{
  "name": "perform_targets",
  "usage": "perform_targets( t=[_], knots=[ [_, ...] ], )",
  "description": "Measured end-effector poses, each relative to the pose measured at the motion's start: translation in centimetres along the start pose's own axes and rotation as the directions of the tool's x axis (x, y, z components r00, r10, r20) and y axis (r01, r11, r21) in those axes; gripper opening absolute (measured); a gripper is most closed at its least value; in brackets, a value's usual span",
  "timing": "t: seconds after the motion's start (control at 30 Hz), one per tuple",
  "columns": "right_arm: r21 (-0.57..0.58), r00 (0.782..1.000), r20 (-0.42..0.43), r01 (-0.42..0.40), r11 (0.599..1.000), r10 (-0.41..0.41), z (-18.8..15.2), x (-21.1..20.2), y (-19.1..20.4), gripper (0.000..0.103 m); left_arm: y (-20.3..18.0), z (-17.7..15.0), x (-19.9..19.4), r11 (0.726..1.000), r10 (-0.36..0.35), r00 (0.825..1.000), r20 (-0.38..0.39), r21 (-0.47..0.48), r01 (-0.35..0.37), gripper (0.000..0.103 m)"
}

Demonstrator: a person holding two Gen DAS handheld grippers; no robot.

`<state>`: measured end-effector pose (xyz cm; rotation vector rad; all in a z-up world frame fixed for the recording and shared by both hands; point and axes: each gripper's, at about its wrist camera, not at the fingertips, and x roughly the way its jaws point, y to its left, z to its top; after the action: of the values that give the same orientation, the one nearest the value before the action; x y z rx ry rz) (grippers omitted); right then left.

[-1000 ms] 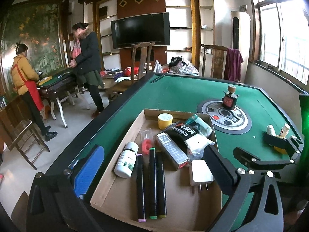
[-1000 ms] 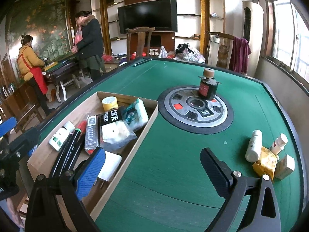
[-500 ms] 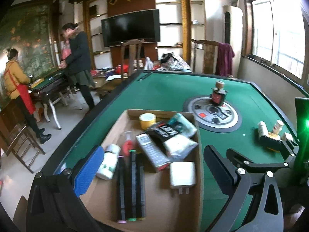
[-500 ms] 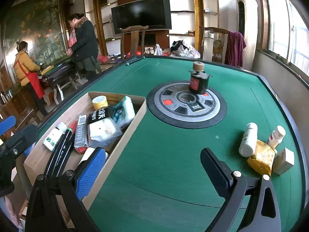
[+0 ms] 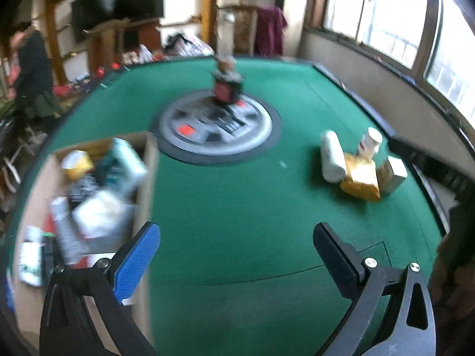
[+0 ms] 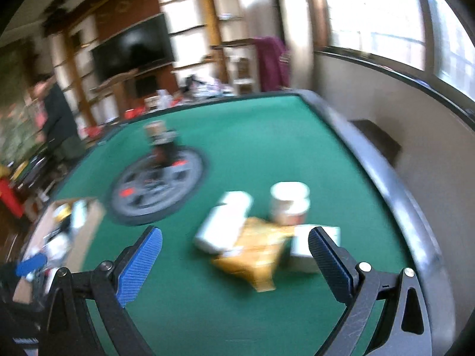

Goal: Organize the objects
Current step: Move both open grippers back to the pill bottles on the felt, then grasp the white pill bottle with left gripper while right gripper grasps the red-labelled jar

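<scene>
A cardboard box (image 5: 147,178) holding several items sits at the left of the green table; it also shows in the right wrist view (image 6: 89,222). A loose cluster lies at the right: a white bottle on its side (image 6: 222,222), an upright white bottle (image 6: 289,204), a yellow packet (image 6: 255,252) and a small white box (image 6: 302,252). The same cluster shows in the left wrist view, with the yellow packet (image 5: 360,178). My right gripper (image 6: 234,255) is open and empty just before the cluster. My left gripper (image 5: 234,252) is open and empty over bare felt beside the box.
A round grey control panel (image 5: 216,124) sits mid-table with a dark ink bottle (image 5: 227,89) standing on it. The raised table rim (image 6: 386,184) runs close along the right of the cluster. People stand at another table far left (image 6: 56,115).
Both grippers have swung to the right, away from the box. The right gripper now faces the loose cluster from close by. Both views are motion-blurred.
</scene>
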<state>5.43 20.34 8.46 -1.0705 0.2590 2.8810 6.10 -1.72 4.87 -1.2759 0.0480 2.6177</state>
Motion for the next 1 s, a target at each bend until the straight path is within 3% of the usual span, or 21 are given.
perform_targets(
  t=[0.23, 0.5, 0.83, 0.93, 1.0],
  knots=[
    [0.129, 1.0, -0.017, 0.022, 0.991, -0.02, 0.6, 1.4, -6.7, 0.101, -1.4, 0.6, 6.1, 0.999, -0.037, 0.989, -0.146, -0.044, 0.031, 0.102],
    [0.185, 1.0, -0.022, -0.015, 0.983, 0.019, 0.1, 3.0, -8.4, 0.101, -2.8, -0.1, 6.9, 0.998, 0.063, 0.989, -0.134, 0.038, -0.058, 0.103],
    [0.199, 0.999, -0.02, -0.026, 0.98, 0.03, 0.0, 3.0, -8.7, 0.101, -2.5, -0.5, 6.5, 0.997, 0.068, 0.994, -0.085, 0.026, -0.066, 0.103],
    [0.211, 0.999, -0.026, -0.028, 0.977, 0.034, 0.0, 3.2, -8.9, 0.101, -2.5, 0.1, 6.8, 0.998, 0.053, 0.99, -0.128, 0.026, -0.05, 0.103],
    [0.216, 0.999, -0.027, -0.027, 0.976, 0.034, 0.0, 3.2, -9.1, 0.101, -2.1, 1.1, 6.5, 0.996, -0.084, 0.988, -0.133, -0.054, 0.078, 0.103]
  ],
)
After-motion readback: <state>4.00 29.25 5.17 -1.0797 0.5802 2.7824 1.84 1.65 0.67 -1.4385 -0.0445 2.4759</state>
